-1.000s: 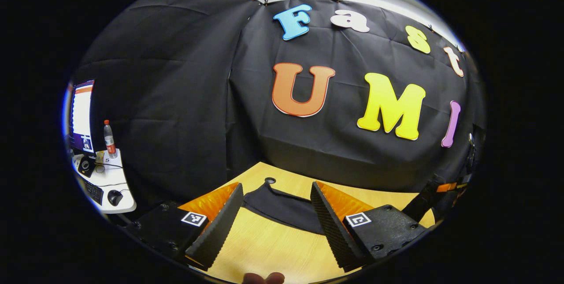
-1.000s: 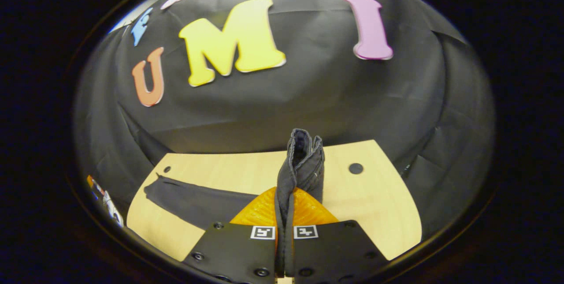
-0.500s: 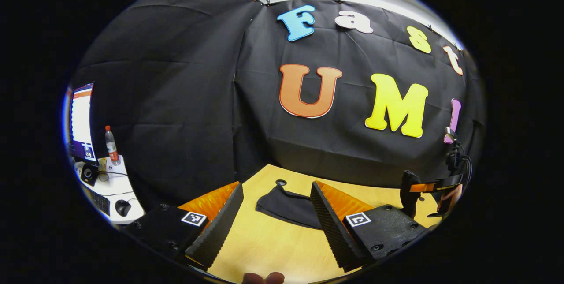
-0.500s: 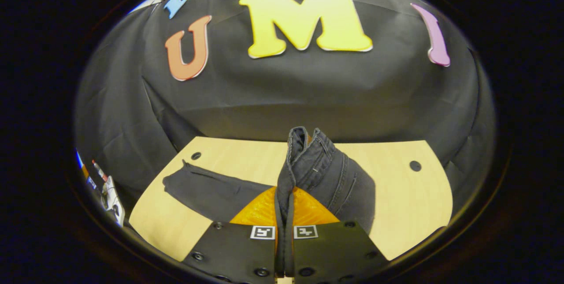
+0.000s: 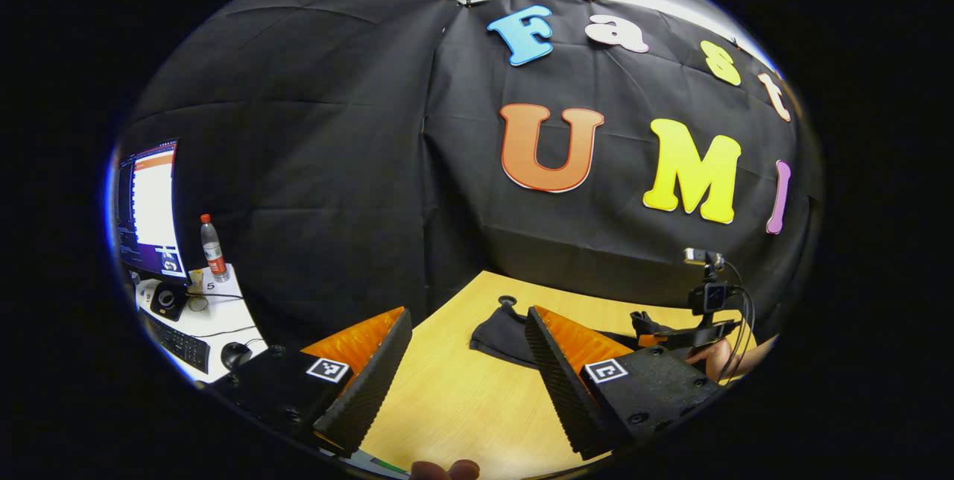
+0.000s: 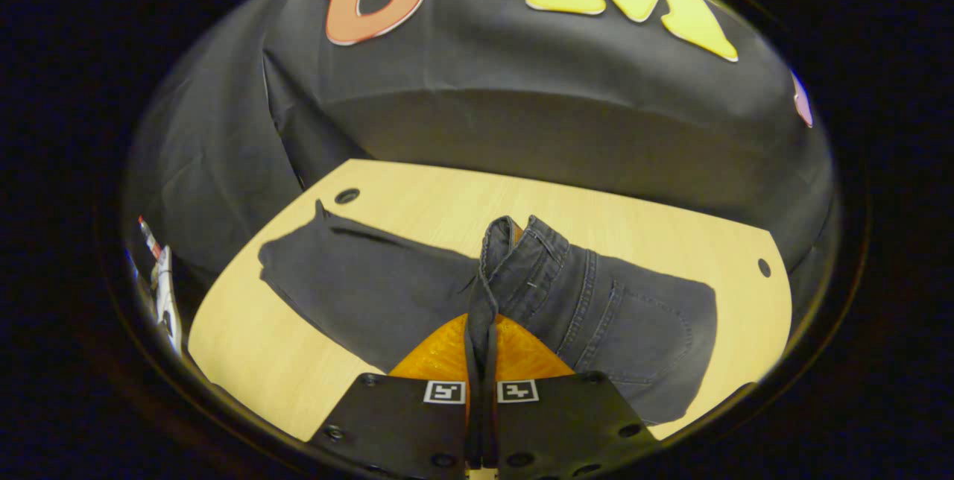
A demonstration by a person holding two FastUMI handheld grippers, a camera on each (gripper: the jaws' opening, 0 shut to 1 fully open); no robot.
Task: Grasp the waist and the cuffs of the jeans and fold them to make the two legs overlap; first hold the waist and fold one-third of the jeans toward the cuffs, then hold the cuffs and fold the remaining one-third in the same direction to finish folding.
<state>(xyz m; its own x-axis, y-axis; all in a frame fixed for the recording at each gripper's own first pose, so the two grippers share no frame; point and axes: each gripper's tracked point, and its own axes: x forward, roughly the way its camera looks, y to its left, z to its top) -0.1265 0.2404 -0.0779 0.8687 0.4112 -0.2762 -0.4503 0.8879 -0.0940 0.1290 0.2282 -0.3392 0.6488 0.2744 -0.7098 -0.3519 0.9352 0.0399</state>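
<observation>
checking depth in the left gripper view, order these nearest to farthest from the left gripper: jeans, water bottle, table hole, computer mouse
1. Jeans, just ahead of the left gripper, between its open jaws.
2. Table hole, just beyond the jeans.
3. Computer mouse, far left on the side desk.
4. Water bottle, farther back on it.

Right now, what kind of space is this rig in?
Probably a data-collection booth in a lab or office: black cloth wall, light wooden table holding dark grey jeans, and a white side desk with a lit computer monitor.

right gripper (image 6: 482,294) fingers clamped together on jeans waist (image 6: 514,256); left gripper (image 5: 466,368) fingers spread wide, holding nothing
</observation>
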